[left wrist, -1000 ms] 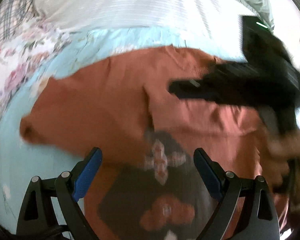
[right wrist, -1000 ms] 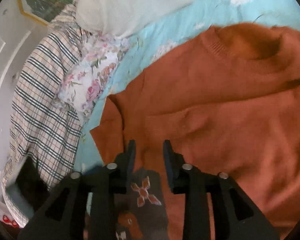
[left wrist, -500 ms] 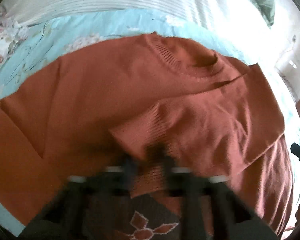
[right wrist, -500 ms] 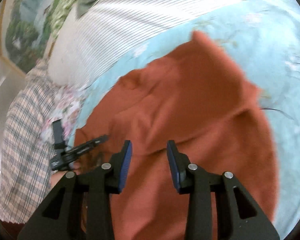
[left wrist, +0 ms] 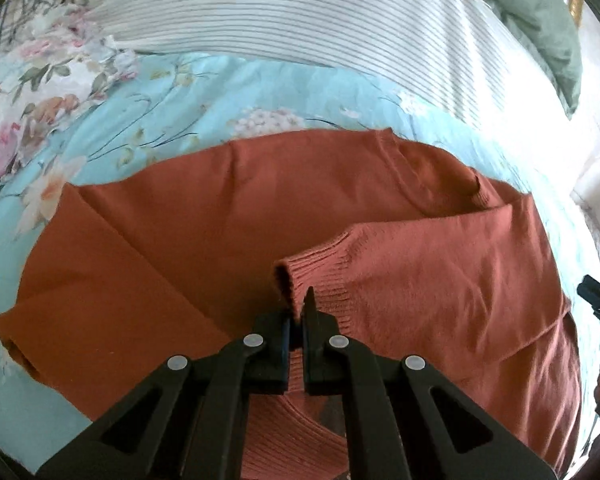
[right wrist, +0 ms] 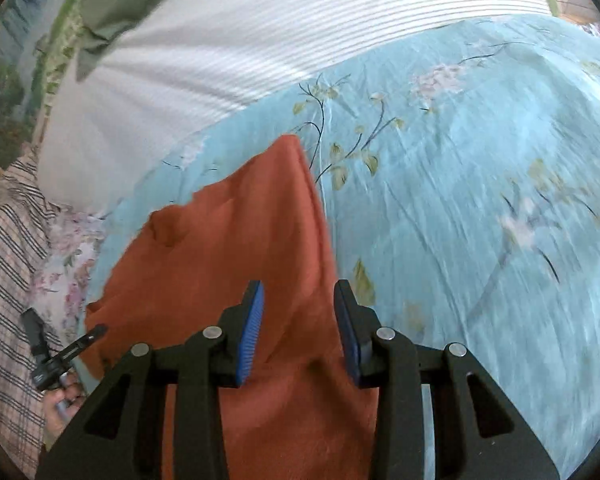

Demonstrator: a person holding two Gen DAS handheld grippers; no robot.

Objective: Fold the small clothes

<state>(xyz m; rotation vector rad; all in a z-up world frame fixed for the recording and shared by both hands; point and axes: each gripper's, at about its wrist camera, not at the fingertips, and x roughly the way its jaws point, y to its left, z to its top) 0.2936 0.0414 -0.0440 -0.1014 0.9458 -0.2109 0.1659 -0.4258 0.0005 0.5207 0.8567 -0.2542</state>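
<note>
Your left gripper (left wrist: pixel 298 312) is pinched nearly closed on the ribbed cuff (left wrist: pixel 300 276) of the rust-orange sweater (left wrist: pixel 228 216), with the cuff's edge caught between the two black fingers and the sleeve (left wrist: pixel 440 272) running off to the right across the body of the garment. Your right gripper (right wrist: pixel 299 320) stands wide open, blue pads facing each other, with nothing between them; it hangs over the sweater's right-hand edge (right wrist: pixel 260 248), and whether the fingers touch the cloth you cannot tell. From the left wrist view, the sweater lies spread on the light blue floral bedspread (left wrist: pixel 228 92), collar (left wrist: pixel 452 176) toward the far side, its other sleeve (left wrist: pixel 60 280) lying flat out to the left. Beyond the bedspread sits a white ribbed blanket (left wrist: pixel 300 20), with a green cloth (left wrist: pixel 540 16) at its far right and a plaid fabric (right wrist: pixel 4 264) off to the left in the right wrist view.
</note>
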